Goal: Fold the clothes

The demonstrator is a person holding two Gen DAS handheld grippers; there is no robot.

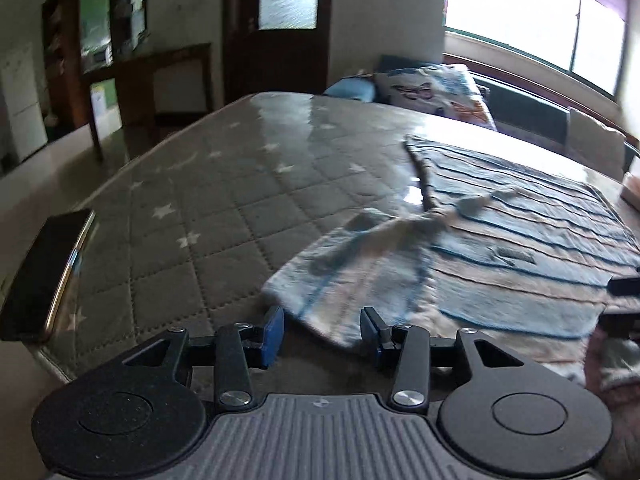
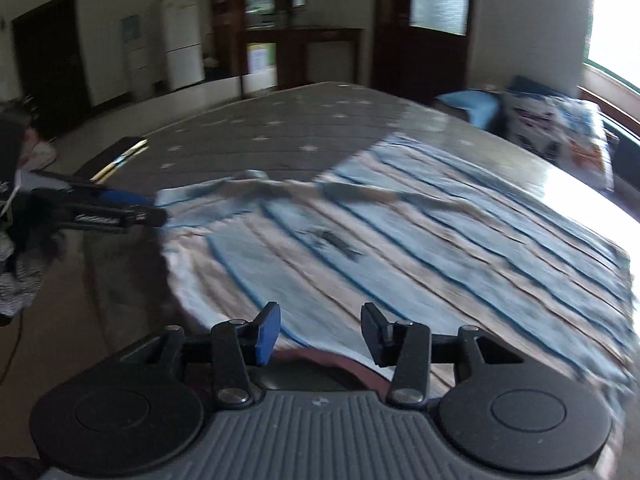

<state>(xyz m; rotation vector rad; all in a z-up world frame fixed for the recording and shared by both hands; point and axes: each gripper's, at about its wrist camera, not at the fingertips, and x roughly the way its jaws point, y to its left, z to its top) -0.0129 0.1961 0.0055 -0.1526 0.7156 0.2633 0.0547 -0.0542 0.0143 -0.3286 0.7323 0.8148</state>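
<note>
a grey quilted mattress (image 1: 224,200) printed with white stars fills the middle of the room, its glossy cover catching glare from a wide bright window (image 1: 532,20) on the right. beyond it stand a dark wooden door (image 1: 280,28) with a frosted pane, a dark wooden desk (image 1: 160,76) and a white fridge (image 2: 182,40) by the far wall; pale floor runs open along the mattress's left side. a butterfly-print pillow (image 1: 436,88) sits at the far right corner. a dark phone (image 1: 44,272) lies at the near left edge. the striped blue and beige shirt (image 2: 400,240) is spread flat over the right half, its collar toward the left, its near hem at the front edge. the left gripper (image 1: 322,330) is wide open with nothing in it, the sleeve corner lying between its fingers. the right gripper (image 2: 320,332) is equally wide open and empty above the near hem.
</note>
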